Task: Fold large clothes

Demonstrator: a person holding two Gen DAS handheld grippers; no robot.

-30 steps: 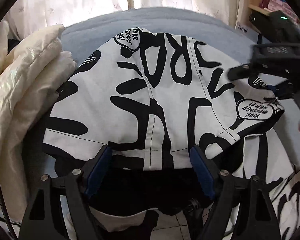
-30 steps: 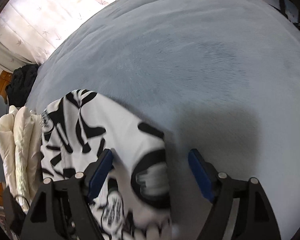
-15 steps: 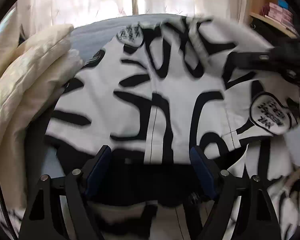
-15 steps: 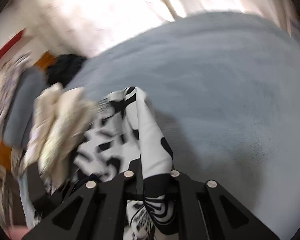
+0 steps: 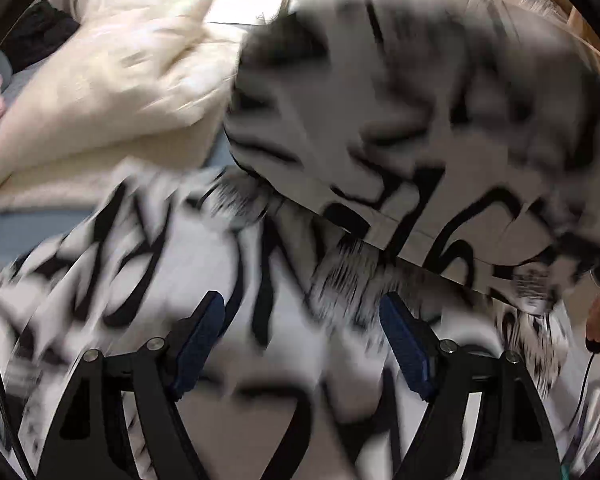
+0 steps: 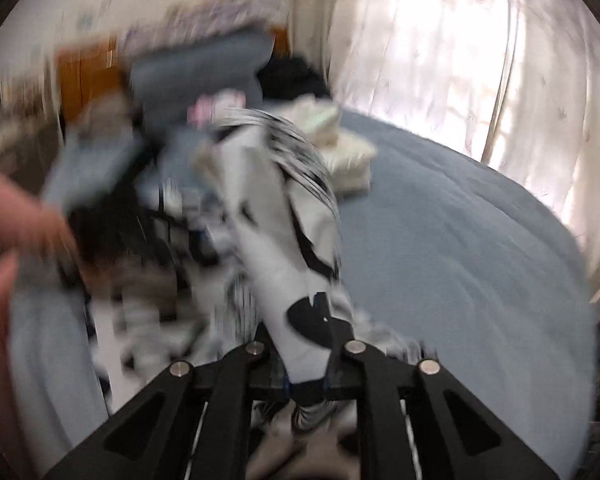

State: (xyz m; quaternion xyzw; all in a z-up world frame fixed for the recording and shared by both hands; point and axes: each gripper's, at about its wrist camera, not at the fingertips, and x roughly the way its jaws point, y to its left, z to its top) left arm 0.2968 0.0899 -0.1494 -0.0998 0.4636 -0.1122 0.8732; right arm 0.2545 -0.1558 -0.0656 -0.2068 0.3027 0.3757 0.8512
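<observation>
The white garment with bold black lettering [image 5: 400, 128] fills the left wrist view, blurred by motion, one part lifted in the air above another part lying below. My left gripper [image 5: 300, 332] is open, its blue pads [image 5: 198, 340] spread apart over the cloth, holding nothing. In the right wrist view my right gripper [image 6: 302, 344] is shut on a bunched edge of the same garment [image 6: 276, 220], which stretches up and away from the jaws above the grey-blue bed cover [image 6: 460, 248].
A cream quilt or pillow pile [image 5: 100, 92] lies left of the garment, also seen in the right wrist view [image 6: 348, 152]. Sheer curtains [image 6: 440, 40] hang behind the bed. A hand [image 6: 16, 232] shows at the left edge. Grey pillows [image 6: 196, 76] sit by the headboard.
My right gripper closed on the garment's edge and lifted it up and over to the left. The left gripper stayed open while the cloth swept across its view.
</observation>
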